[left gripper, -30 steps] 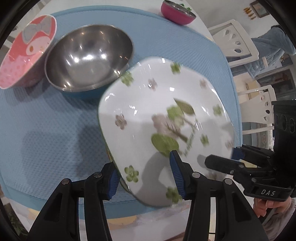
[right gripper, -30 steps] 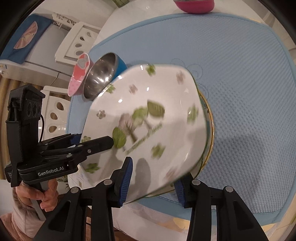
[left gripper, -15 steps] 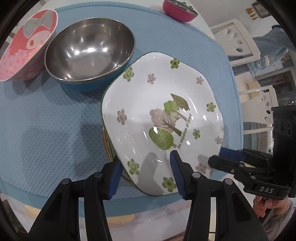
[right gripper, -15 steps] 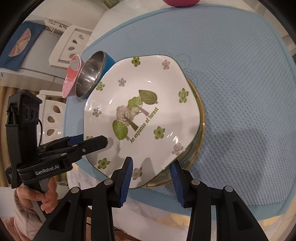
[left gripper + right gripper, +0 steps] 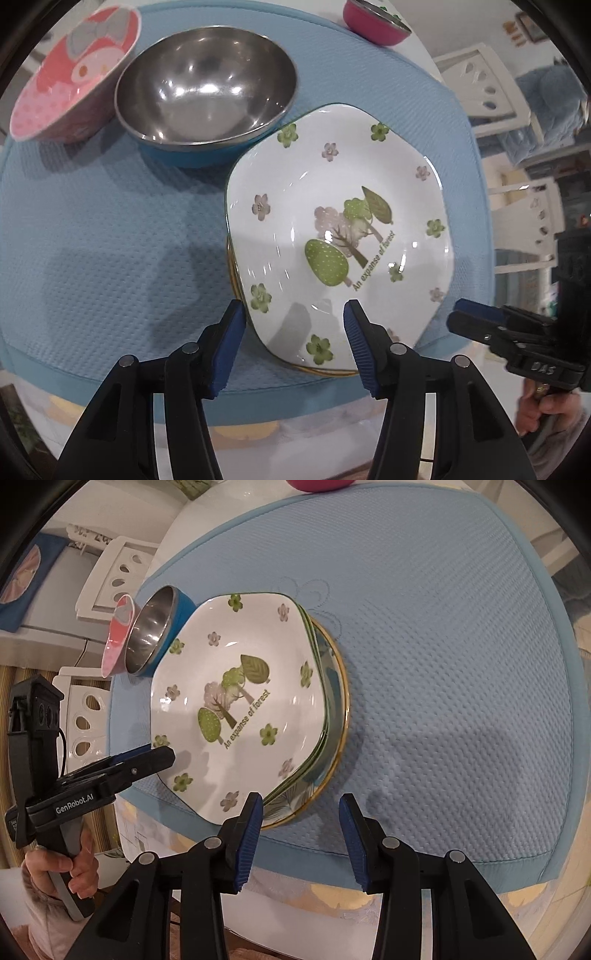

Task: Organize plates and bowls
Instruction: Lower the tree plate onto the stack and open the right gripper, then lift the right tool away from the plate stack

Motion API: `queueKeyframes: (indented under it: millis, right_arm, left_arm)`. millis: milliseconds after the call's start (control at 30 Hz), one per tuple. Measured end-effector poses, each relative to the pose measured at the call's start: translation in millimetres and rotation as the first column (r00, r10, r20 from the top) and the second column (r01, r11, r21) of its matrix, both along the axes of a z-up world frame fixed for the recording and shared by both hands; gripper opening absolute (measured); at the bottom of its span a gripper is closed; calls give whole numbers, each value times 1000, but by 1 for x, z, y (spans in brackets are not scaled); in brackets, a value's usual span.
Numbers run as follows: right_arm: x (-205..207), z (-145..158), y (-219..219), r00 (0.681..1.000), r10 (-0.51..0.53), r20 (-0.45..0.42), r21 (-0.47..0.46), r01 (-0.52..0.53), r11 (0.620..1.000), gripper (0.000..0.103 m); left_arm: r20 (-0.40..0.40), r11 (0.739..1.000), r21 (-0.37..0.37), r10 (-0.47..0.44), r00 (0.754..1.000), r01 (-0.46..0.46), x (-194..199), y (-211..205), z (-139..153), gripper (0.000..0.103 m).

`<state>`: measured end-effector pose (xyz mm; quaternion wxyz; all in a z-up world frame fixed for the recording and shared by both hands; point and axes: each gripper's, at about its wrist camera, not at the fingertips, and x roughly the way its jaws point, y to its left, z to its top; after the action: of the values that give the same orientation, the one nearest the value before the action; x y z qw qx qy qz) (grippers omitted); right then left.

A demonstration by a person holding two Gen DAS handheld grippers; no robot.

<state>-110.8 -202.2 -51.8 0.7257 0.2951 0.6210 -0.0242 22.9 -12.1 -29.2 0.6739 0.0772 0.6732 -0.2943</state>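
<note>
The floral plate [image 5: 340, 236] now sits on the plate stack on the blue mat [image 5: 110, 229], so I'd let the left hand-held gripper [image 5: 293, 332], jaws opening around its rim, back straight off like the empty, open right one [image 5: 301, 823], no nudging.

Glossy glazed plate [image 5: 340, 236], shiny steel bowl [image 5: 207, 85] — dimpled matt blue mat [image 5: 110, 240]

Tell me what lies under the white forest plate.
Under the white forest plate sits a stack: a green-edged plate rim, then a gold-rimmed plate on the blue mat. Their faces are covered, so the count stays unclear.
</note>
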Motion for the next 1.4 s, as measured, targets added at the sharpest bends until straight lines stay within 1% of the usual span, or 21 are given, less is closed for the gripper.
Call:
queueKeyframes:
  millis: [67, 133, 233, 333, 433, 567, 633, 700, 767, 900, 933, 967, 1067, 1133, 1167, 1233, 1300, 1400]
  right_arm:
    - [2, -1, 1, 1000, 5, -5, -2, -5, 1000, 41]
    - [5, -1, 1, 1000, 15, -5, 3, -15, 1000, 41]
    - [10, -1, -1, 1000, 23, 0, 7, -23, 1000, 42]
    - [14, -1, -4, 999, 37, -7, 4, -37, 999, 42]
    - [20, -1, -6, 999, 50, -3, 14, -50, 999, 43]
    - [25, -1, -11, 997, 70, -11, 8, -70, 998, 44]
    - [29, -1, -14, 997, 78, -17, 6, -78, 997, 45]
    - [34, -2, -16, 996, 86, -14, 10, -85, 996, 45]
    - [38, -1, -18, 996, 89, -11, 6, -89, 996, 45]
    - [48, 4, -28, 994, 105, -9, -3, -105, 994, 46]
    - [51, 4, -31, 994, 108, -11, -7, -108, 994, 49]
    - [53, 5, -34, 994, 111, -15, -13, -111, 994, 49]
    - [60, 7, -43, 992, 124, -22, -32, -124, 992, 50]
    - [66, 9, -48, 990, 138, -25, -38, -139, 990, 50]
    - [69, 9, -50, 989, 146, -30, -42, -148, 988, 50]
    - [77, 11, -52, 984, 174, -49, -55, -177, 983, 50]
    - [89, 13, -53, 974, 216, -75, -81, -221, 972, 50]
    - [111, 21, -61, 958, 269, -95, -102, -278, 955, 52]
  left_arm:
    - [21, 999, 32, -24, 999, 23, -4, -5, 1, 52]
    - [24, 999, 39, -26, 999, 25, -6, -7, 2, 53]
    - [-2, 999, 33, 6, 1000, -6, -4, -3, 1, 53]
    - [-3, 998, 50, 26, 1000, -25, -5, -4, 0, 53]
    - [15, 997, 72, 18, 1000, -19, -8, -9, 1, 53]
    - [31, 993, 116, -15, 999, 12, -12, -19, 1, 53]
    - [25, 993, 118, -25, 999, 22, -14, -20, 1, 53]
    - [8, 994, 105, -42, 999, 41, -20, -24, 1, 53]
    - [-2, 995, 93, -41, 999, 41, -24, -23, 2, 53]
    - [-12, 993, 111, 32, 999, -30, -24, -18, 12, 53]
    - [-9, 993, 106, 44, 999, -43, -22, -17, 17, 56]
    - [-2, 993, 108, 53, 999, -52, -18, -17, 22, 56]
    - [33, 985, 158, 70, 997, -74, -7, -19, 33, 56]
    - [38, 984, 156, 84, 996, -89, 1, -20, 41, 56]
    - [38, 982, 155, 98, 994, -103, 7, -22, 45, 58]
    - [38, 978, 164, 127, 991, -132, 13, -23, 48, 62]
    - [34, 973, 163, 160, 987, -163, 27, -29, 51, 62]
    - [53, 957, 178, 225, 973, -231, 47, -39, 53, 65]
